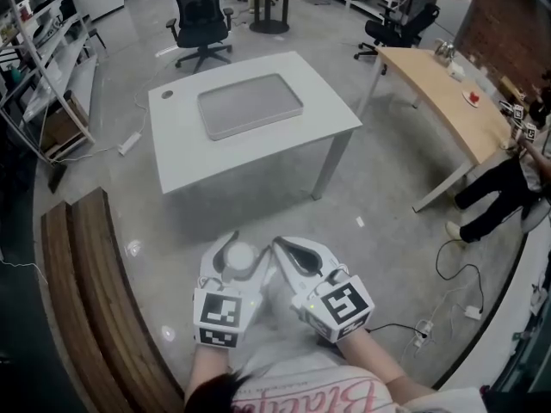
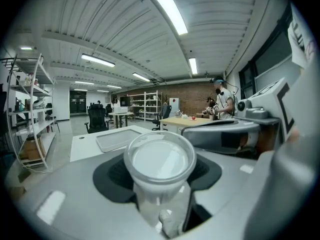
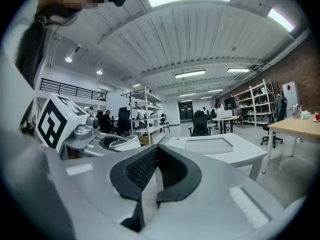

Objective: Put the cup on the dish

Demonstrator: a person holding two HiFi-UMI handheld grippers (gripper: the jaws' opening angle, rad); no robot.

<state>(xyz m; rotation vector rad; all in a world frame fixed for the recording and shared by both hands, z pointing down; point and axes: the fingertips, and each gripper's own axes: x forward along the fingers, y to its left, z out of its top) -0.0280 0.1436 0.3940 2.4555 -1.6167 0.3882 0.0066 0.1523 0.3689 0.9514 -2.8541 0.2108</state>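
A clear plastic cup (image 1: 240, 257) (image 2: 159, 161) stands upright between the jaws of my left gripper (image 1: 243, 247) (image 2: 160, 184), whose dark pads press on its sides. My right gripper (image 1: 280, 246) (image 3: 156, 154) hangs just to its right, shut with nothing in it. Both are held close to the person's body, above the floor. The dish, a grey rectangular tray (image 1: 250, 106) (image 2: 117, 139) (image 3: 209, 145), lies empty on the white table (image 1: 181, 153) well ahead of both grippers. The cup's rim (image 3: 125, 143) shows at the left of the right gripper view.
A wooden bench (image 1: 86, 299) runs along the left. A black office chair (image 1: 201, 20) stands behind the white table. A long wooden table (image 1: 439, 84) and a seated person (image 1: 508, 188) are at the right, with cables (image 1: 456, 274) on the floor. Shelving (image 1: 43, 58) lines the far left.
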